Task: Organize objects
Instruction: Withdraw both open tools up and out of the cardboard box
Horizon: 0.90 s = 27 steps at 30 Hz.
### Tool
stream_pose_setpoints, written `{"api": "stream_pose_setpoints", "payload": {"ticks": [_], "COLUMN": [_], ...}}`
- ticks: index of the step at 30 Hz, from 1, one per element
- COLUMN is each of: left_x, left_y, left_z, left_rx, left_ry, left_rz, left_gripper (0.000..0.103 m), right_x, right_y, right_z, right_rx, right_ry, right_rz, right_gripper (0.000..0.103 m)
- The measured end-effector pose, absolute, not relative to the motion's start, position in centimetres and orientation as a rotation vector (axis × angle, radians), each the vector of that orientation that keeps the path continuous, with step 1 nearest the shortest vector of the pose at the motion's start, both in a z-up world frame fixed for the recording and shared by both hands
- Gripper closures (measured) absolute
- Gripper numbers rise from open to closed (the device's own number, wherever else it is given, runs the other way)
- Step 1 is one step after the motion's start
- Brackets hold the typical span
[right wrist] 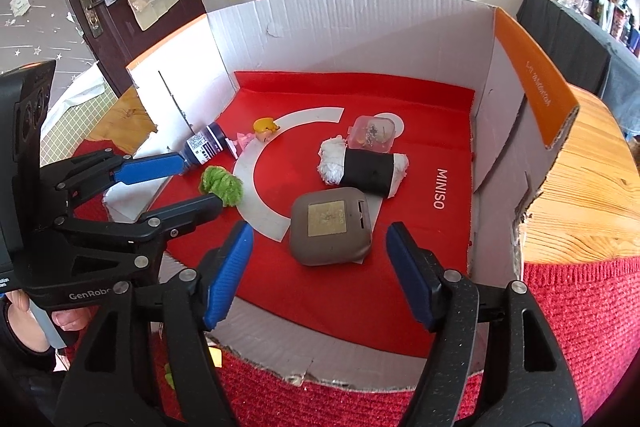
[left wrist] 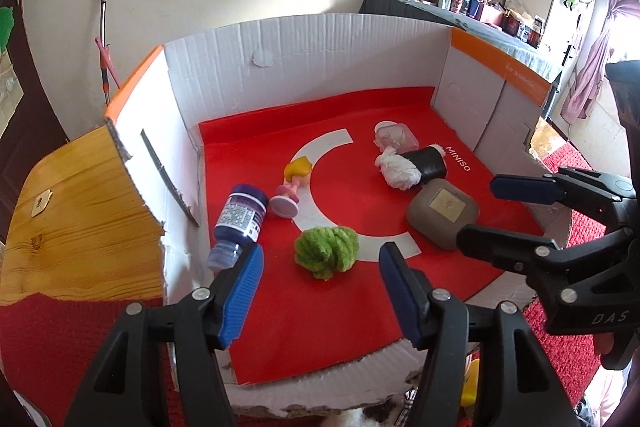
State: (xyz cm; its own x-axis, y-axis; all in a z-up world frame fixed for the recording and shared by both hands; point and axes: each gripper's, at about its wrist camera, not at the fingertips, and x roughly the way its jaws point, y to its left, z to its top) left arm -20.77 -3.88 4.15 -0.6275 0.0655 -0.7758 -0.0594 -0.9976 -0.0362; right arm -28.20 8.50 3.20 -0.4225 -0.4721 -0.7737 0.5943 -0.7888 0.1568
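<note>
Box: a white cardboard box with orange-edged flaps, its front side cut low, floored with a red MINISO bag; six loose things lie on it.
Left gripper: at 6 o'clock of its own view, jaws apart with nothing between the pads, hanging over the near edge of the red floor.
Right gripper: likewise parted and empty, at 6 o'clock of the right wrist view.
Green yarn ball: just beyond the left gripper, at about 12 o'clock from it.
Purple bottle: on its side against the box's left wall, at 10 o'clock of the left gripper.
Pink-and-yellow figurine: toppled just beside the bottle (its base toward the camera).
Grey-brown case: flat, directly ahead of the right gripper at 12 o'clock.
Black-banded white roll: lying beyond the case.
Clear plastic box: touching the roll at its far side.
Progress: by my reading nothing is sorted yet; all six things lie scattered, neither gripper holds anything, and no target place for them is evident.
Left to do: picking up and placing every item.
</note>
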Motion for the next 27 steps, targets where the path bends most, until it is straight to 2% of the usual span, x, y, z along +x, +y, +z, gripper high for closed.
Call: {"api": "stream_pose_setpoints", "payload": {"ticks": [3,9,11,17,22,27], "left_x": [-20.4,-19.5,-19.3,-18.4,-17.7,-17.0], "left_y": [-3.9,-4.0,-4.2,-4.4,-4.6,-4.9], "left_z": [4.3,4.8,5.0,5.6,5.9,6.3], "left_rx": [-1.324,-1.302,-1.292,-1.273,-1.259,-1.247], "left_ry": [-0.018,-0.025,-0.034,-0.042,-0.047,-0.049], "left_rz": [2.774,2.796,2.802,2.818,2.841,2.866], "left_gripper": [0.039,0.031,0.03,0.026,0.017,0.015], "right_x": [-28.0,-27.3,-26.9,-25.6,-24.6,-23.6], "right_y": [8.7,9.2,9.3,9.3,9.3,9.5], "right_z": [3.4,3.8,4.0,4.8,5.2,5.5], "right_rx": [1.131,1.114,1.103,1.061,1.035,1.012], "right_ry": [0.185,0.179,0.184,0.209,0.23,0.244], "right_rz": [-2.222,-2.238,-2.245,-2.266,-2.275,-2.284], "right_gripper": [0.028,0.027,0.023,0.02,0.017,0.014]}}
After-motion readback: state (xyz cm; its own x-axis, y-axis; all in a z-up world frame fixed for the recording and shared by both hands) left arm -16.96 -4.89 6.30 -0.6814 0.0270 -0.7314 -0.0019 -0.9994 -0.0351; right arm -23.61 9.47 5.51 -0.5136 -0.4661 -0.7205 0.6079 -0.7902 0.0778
